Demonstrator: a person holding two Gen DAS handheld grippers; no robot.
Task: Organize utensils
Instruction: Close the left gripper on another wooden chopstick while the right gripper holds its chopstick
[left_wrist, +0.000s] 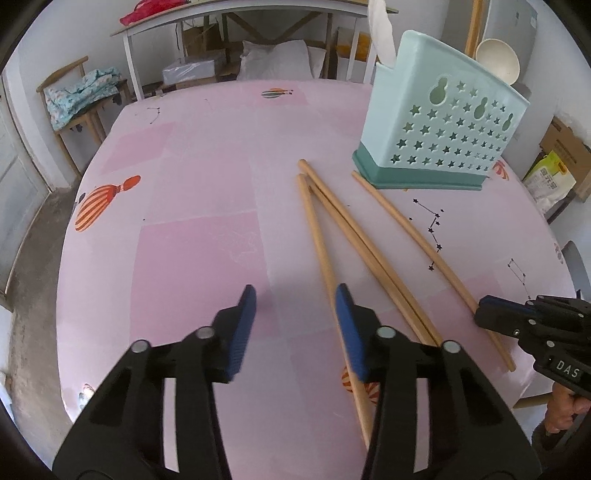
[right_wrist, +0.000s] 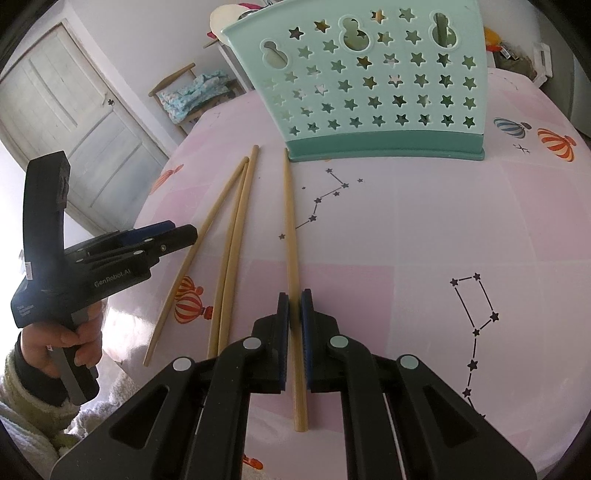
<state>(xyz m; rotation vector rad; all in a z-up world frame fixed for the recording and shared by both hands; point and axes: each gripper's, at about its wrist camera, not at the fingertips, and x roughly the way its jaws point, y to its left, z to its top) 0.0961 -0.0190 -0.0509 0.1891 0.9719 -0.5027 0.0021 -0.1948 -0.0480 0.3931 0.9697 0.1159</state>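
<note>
left wrist view carries what the right one lacks: a white bowl (left_wrist: 498, 61) behind the utensil holder (left_wrist: 439, 122), a white table with red cloth far ahead of the left claw (left_wrist: 295, 314), and a yellow-green bag on the floor off to its right. right wrist view alone shows a pale panelled door (right_wrist: 74, 122) far left of the right claw (right_wrist: 294, 332), and the person's left hand (right_wrist: 70, 350) wrapped round the other tool's handle.

the left claw stands wide open over the pink desk (left_wrist: 184, 221), holding nothing; its right pad sits over a chopstick (left_wrist: 321, 254), and whether they touch cannot be told. just to its right lie two more chopsticks (left_wrist: 362, 243) side by side. the fourth chopstick (right_wrist: 291, 240) runs ahead toward the holder's base, and the right claw is nearly closed on its near end, blue pads (right_wrist: 282, 332) against both sides, with the stick's tip poking out behind the pads. the mint holder with star cutouts stands upright ahead of both claws, on the desk.

readable writing: "genrobot.ai" on the left tool's side in the right wrist view, and "das" on the right claw (left_wrist: 491, 312) body in the left wrist view. smaller print on the handle is too small to read.
</note>
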